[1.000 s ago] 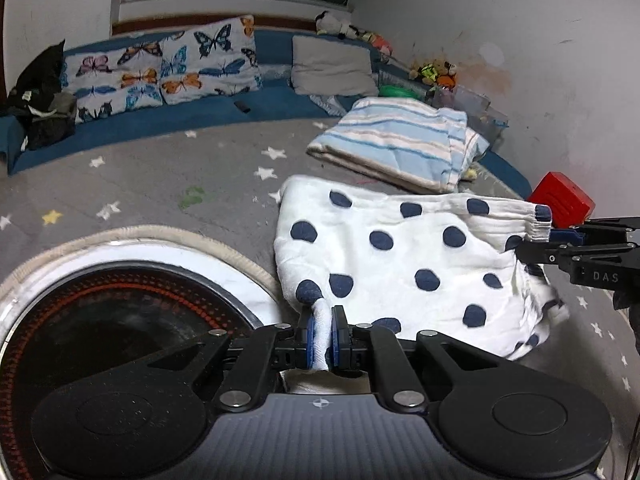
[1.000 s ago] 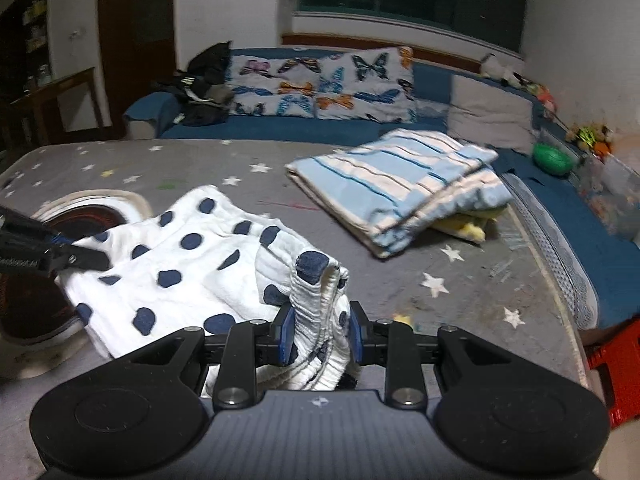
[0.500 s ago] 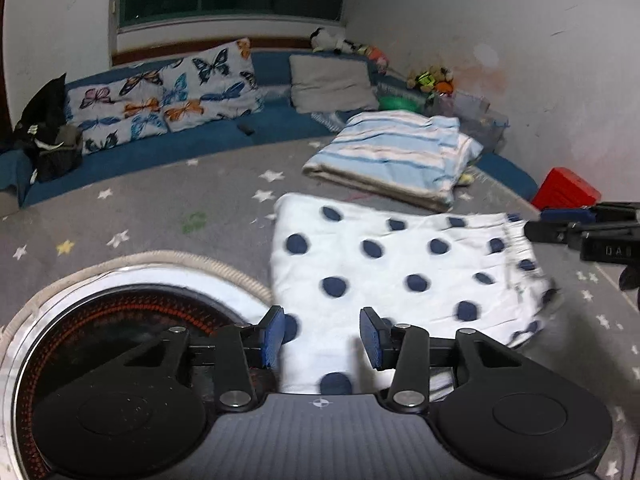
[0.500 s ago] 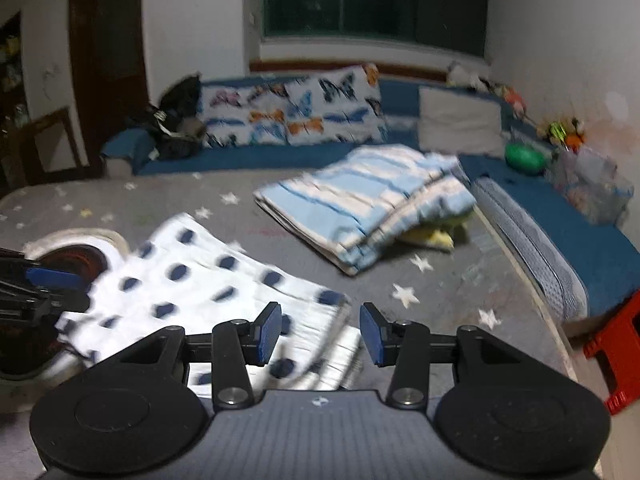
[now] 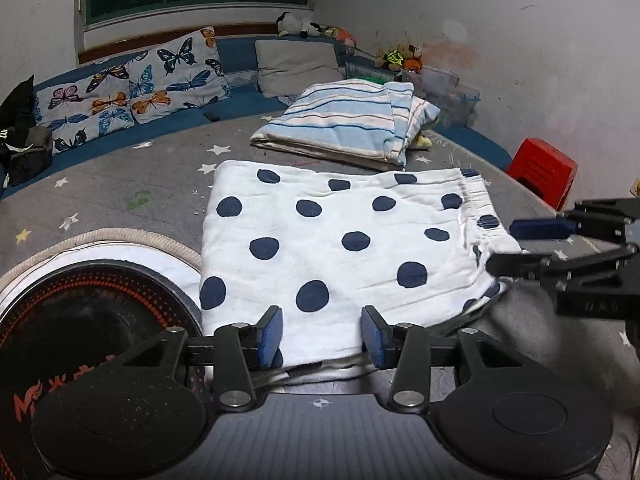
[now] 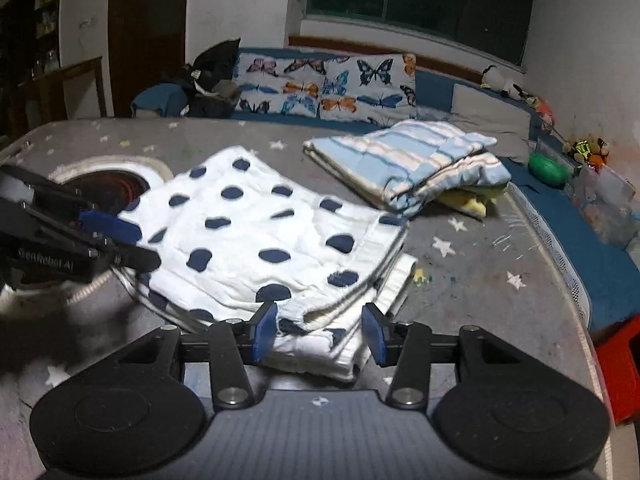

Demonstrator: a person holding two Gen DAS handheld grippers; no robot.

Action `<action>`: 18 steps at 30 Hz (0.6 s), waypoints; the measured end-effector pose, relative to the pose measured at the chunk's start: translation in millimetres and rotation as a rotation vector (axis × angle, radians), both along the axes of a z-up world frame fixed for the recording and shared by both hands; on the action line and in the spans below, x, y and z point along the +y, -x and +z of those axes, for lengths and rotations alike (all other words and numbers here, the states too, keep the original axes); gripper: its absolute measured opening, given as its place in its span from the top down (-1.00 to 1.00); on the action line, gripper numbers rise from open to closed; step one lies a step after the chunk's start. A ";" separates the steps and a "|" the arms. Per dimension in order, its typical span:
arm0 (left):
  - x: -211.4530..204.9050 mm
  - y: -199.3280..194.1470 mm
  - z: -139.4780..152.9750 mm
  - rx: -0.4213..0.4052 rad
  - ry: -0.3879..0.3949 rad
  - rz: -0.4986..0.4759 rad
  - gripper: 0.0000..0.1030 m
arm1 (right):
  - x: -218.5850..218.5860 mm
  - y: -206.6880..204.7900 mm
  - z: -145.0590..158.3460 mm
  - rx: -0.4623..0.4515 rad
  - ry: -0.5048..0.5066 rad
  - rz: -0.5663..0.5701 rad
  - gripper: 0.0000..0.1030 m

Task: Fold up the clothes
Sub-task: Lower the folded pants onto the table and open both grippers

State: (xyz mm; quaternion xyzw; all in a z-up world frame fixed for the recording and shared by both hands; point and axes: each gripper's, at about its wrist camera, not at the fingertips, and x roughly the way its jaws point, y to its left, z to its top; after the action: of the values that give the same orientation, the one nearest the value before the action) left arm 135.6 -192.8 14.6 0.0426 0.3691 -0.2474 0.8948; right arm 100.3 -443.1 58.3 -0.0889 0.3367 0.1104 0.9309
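Garment: a white cotton garment with navy polka dots (image 5: 340, 240) lies folded flat on the grey star-print mat (image 5: 120, 184), its elastic waistband at 3 o'clock in the left wrist view.
Left gripper (image 5: 322, 336): jaws wide, empty, at the cloth's near edge.
Right gripper (image 6: 320, 332): jaws wide, holding nothing, at the waistband layers.
Surroundings: a folded blue-striped blanket (image 5: 352, 124) at 12 o'clock; butterfly-print cushions (image 5: 132, 88) beyond, at 10 o'clock.

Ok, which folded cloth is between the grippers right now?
The white dotted cloth, lying flat between both open grippers; the striped blue blanket sits farther back.
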 end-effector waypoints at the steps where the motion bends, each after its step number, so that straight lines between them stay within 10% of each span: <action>1: 0.3 1.1 0.3 -0.001 0.003 0.000 -0.08 | 0.0 -0.8 3.2 -0.012 -0.005 -0.002 0.05; 18: 5.8 7.4 -3.6 0.017 0.022 -0.014 -0.16 | -9.4 -79.2 -3.7 0.044 -0.132 -0.066 0.04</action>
State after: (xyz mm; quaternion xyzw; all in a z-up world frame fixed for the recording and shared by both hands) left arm 128.2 -187.0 10.9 0.0330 0.3738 -0.2581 0.8903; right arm 179.5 -452.5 54.6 -0.0140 0.3518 0.1037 0.9302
